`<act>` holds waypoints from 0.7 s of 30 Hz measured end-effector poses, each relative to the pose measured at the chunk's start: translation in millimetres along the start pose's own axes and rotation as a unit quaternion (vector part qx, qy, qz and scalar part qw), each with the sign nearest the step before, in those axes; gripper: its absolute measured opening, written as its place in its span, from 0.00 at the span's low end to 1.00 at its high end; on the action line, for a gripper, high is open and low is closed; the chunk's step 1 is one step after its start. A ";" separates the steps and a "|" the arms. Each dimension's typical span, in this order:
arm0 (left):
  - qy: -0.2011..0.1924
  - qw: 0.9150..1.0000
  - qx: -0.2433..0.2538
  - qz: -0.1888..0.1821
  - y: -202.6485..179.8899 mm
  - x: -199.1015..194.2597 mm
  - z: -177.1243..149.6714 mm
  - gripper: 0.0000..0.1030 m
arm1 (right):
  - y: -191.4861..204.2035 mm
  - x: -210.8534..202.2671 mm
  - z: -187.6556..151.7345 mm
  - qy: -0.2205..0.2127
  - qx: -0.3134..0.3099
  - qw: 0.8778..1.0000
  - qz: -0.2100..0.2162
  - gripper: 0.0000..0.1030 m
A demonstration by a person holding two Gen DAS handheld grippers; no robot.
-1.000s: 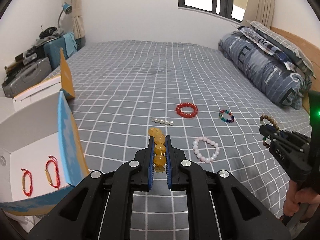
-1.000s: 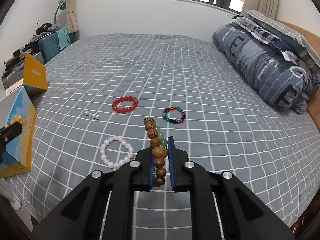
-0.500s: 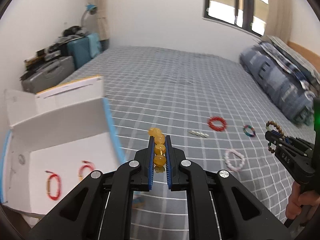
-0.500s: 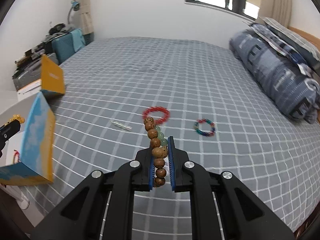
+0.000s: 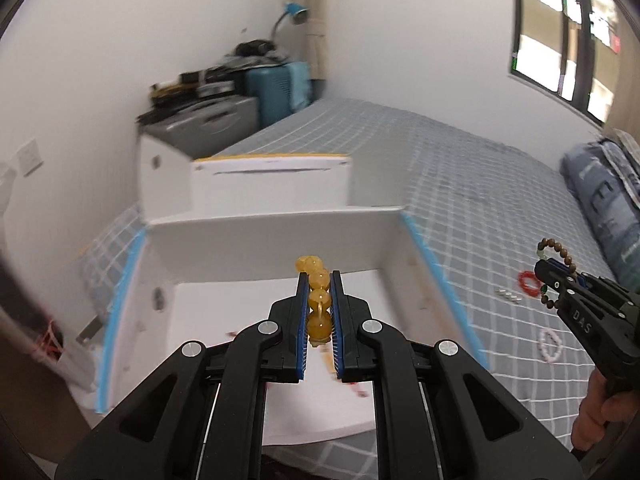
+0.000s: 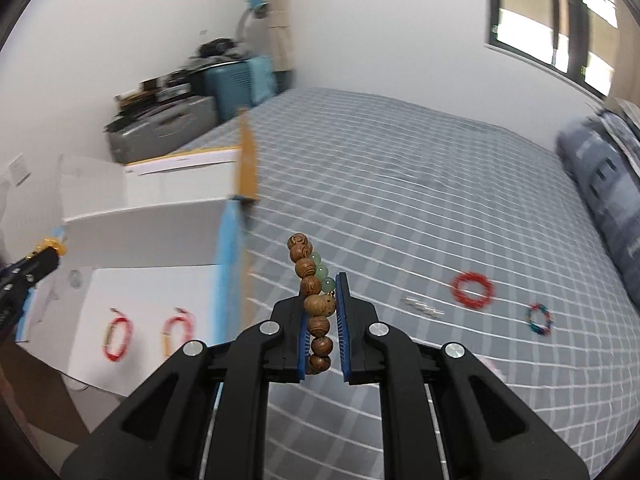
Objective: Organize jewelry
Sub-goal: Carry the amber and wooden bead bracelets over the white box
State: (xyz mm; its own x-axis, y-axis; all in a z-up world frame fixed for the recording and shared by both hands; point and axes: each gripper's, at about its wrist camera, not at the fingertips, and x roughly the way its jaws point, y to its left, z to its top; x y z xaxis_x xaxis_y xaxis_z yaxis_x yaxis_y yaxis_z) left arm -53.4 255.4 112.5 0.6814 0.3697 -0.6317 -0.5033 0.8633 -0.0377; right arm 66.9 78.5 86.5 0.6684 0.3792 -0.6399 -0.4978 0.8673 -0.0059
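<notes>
The left tongs were clamped on a yellow bead bracelet, its amber beads lined up between the blue pads and poking out past the tips. They hung over the open white box, whose blue-edged walls stood at the corner of the bed. In the right wrist view the box floor showed two red cord bracelets lying side by side, blurred.

The right tongs were closed on a wooden bead bracelet, brown grained beads with a few pale green ones beside them, standing up above the tips. These tongs were over the grey checked bed cover, just right of the box wall. From the left wrist view the same right tongs appeared at the right edge, gripped by a hand.

On the bed lay a red bead bracelet, a multicoloured bracelet, a short row of pearls and a pink bracelet, all apart from one another
</notes>
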 end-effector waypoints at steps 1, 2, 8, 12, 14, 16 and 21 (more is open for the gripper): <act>0.003 1.000 -0.005 0.005 7.7 0.6 -0.3 0.09 | 9.2 0.3 1.1 0.000 -0.005 1.000 0.006 0.10; 0.008 1.000 -0.008 0.011 14.8 2.0 -0.8 0.09 | 24.3 4.1 2.8 0.004 -0.013 1.000 0.015 0.10; 0.040 0.998 -0.026 0.031 54.2 17.2 -7.8 0.09 | 85.8 26.9 3.1 0.043 -0.045 0.997 0.049 0.10; 0.091 0.994 -0.034 0.050 70.1 39.2 -16.4 0.09 | 108.5 46.8 -1.1 0.082 -0.050 0.994 0.060 0.10; 0.119 0.991 -0.041 0.044 77.4 51.9 -20.6 0.09 | 112.8 57.8 -4.8 0.106 -0.049 0.991 0.061 0.10; 0.134 0.989 -0.043 0.042 80.7 59.2 -23.8 0.09 | 116.1 68.6 -8.6 0.128 -0.051 0.988 0.065 0.10; 0.171 0.983 -0.052 0.027 88.8 80.5 -27.7 0.09 | 124.6 98.3 -19.7 0.180 -0.049 0.980 0.069 0.10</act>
State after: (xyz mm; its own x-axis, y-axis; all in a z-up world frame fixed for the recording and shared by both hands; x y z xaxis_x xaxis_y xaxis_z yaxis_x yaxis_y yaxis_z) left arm -58.0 352.3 36.9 0.4417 0.2611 -0.8583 -0.5982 0.7987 -0.0649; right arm 59.7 217.5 7.7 0.3618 0.3365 -0.8694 -0.6323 0.7738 0.0364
